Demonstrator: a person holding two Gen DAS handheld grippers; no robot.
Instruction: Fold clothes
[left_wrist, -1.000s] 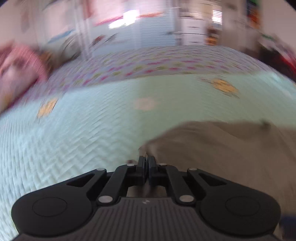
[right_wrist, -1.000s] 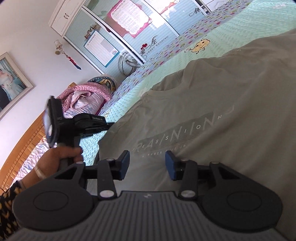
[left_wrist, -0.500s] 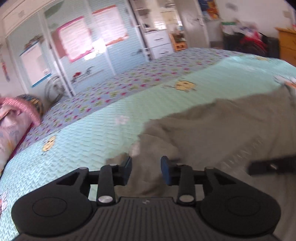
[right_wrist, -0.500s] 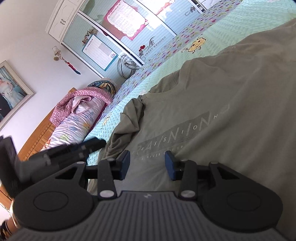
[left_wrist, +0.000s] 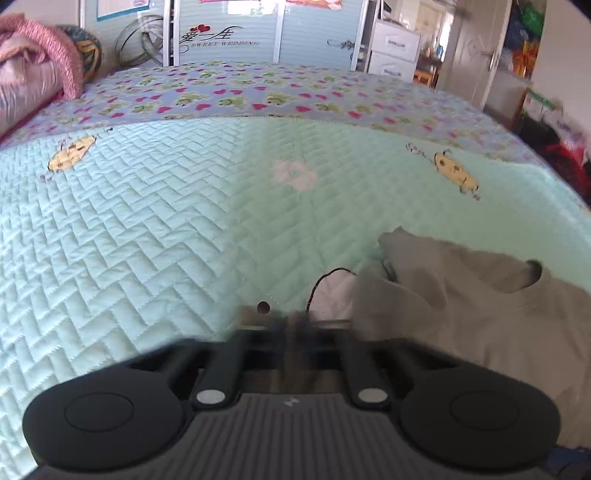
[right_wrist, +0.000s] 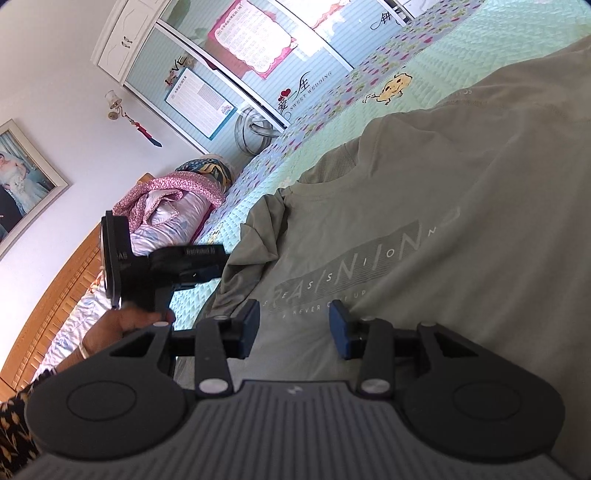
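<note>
An olive-grey T-shirt with a pale printed line of letters lies face up on the mint quilted bedspread. Its left sleeve is crumpled at the shirt's edge. In the left wrist view the shirt fills the lower right. My left gripper is blurred, its jaws together with grey cloth showing between and beneath them. From the right wrist view the left gripper touches the sleeve's edge, held by a hand. My right gripper hovers open over the print, with nothing between its fingers.
A rolled pink quilt lies at the head of the bed beside a wooden headboard. Beyond the far edge of the bed stand a blue wardrobe, white drawers and a door.
The left gripper let go of the sleeve, stood open above it half a second ago, then swung left and closed again at the sleeve's edge. The right gripper has stayed put.
</note>
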